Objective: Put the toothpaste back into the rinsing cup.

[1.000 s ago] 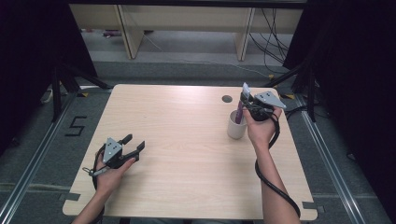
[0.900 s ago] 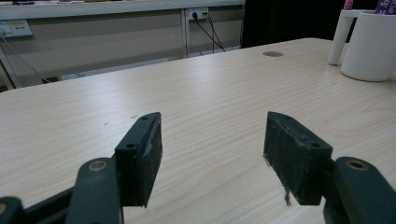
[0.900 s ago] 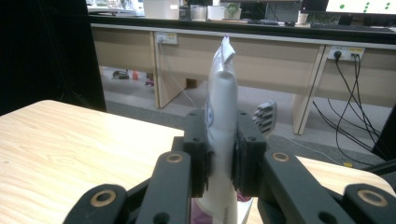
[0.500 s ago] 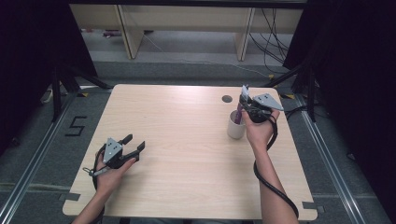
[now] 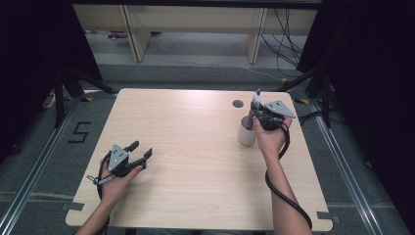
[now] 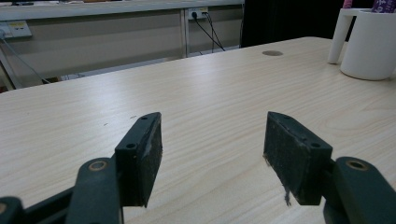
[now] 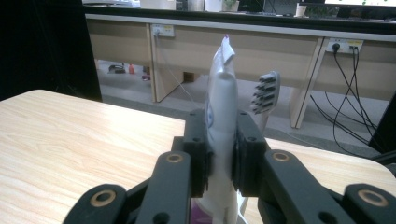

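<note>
A white mug stands on the right part of the wooden table. My right gripper hovers over it, shut on a white-and-purple toothpaste tube that stands upright with its lower end in the mug. A toothbrush head with dark bristles rises just behind the tube. My left gripper rests near the table's front left, open, with nothing between its pads. From there the mug shows far off at the upper right.
A round cable hole is in the table top behind the mug. Desks with cables and wall sockets stand beyond the far edge. Black curtains hang at both sides. Floor tape with a "5" lies left of the table.
The right gripper with the tube has shifted slightly over the mug; the left gripper has stayed in place.
</note>
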Available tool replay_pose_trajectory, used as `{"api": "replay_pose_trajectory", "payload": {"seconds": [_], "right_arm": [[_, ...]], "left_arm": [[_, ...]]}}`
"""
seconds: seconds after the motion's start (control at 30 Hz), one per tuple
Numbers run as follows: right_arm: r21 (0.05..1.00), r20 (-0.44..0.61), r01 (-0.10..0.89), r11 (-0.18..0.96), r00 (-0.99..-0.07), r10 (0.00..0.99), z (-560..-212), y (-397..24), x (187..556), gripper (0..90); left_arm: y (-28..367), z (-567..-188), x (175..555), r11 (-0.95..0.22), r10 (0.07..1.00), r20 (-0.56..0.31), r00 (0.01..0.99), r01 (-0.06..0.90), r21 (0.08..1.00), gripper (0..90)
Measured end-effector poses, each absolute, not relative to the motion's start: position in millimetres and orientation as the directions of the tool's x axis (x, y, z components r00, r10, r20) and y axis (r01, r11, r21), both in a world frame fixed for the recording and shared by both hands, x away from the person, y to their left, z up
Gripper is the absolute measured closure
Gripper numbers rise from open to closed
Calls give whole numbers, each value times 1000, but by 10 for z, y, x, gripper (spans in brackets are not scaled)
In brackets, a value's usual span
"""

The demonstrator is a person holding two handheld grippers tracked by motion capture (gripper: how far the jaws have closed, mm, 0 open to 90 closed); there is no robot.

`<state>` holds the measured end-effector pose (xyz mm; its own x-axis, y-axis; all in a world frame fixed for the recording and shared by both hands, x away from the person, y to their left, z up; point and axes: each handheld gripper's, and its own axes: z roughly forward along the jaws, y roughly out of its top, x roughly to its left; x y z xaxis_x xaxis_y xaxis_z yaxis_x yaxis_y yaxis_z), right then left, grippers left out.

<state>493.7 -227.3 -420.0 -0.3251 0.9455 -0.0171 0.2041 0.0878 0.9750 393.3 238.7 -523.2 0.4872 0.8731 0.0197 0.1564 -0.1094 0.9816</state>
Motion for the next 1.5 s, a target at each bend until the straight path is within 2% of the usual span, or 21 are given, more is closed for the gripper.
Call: {"api": "replay_pose_trajectory", "payload": {"seconds": [0.03, 0.17, 0.23, 0.3, 0.5, 0.8, 1.17, 1.43, 1.5], "right_arm": [[974, 8, 216, 65, -318, 948, -4208, -2258, 4925, 786], [973, -24, 209, 96, -323, 946, -4234, -2274, 4932, 786], [974, 2, 215, 70, -320, 947, -4254, -2250, 4929, 786], [973, -34, 205, 105, -327, 945, -4260, -2271, 4939, 786], [972, -7, 218, 82, -323, 946, -4294, -2253, 4928, 785], [970, -35, 215, 113, -337, 941, -4315, -2277, 4937, 785], [969, -3, 233, 83, -324, 946, -4308, -2274, 4892, 777], [968, -36, 222, 117, -339, 940, -4298, -2308, 4867, 775], [967, -7, 240, 90, -327, 945, -4297, -2294, 4840, 775]], "left_arm": [[2386, -5232, 3934, -109, 873, 19, 487, 156, 982, 372], [2383, -5232, 3934, -108, 873, 18, 488, 156, 982, 372], [2382, -5232, 3934, -109, 872, 19, 488, 156, 982, 372], [2381, -5231, 3933, -108, 873, 18, 487, 157, 982, 372], [2382, -5232, 3932, -107, 873, 18, 488, 156, 982, 372], [2380, -5231, 3932, -109, 873, 19, 487, 157, 982, 372], [2380, -5232, 3930, -107, 873, 18, 488, 155, 982, 372], [2376, -5233, 3931, -106, 872, 17, 489, 154, 982, 372], [2376, -5233, 3930, -106, 872, 18, 489, 153, 982, 372]]}}
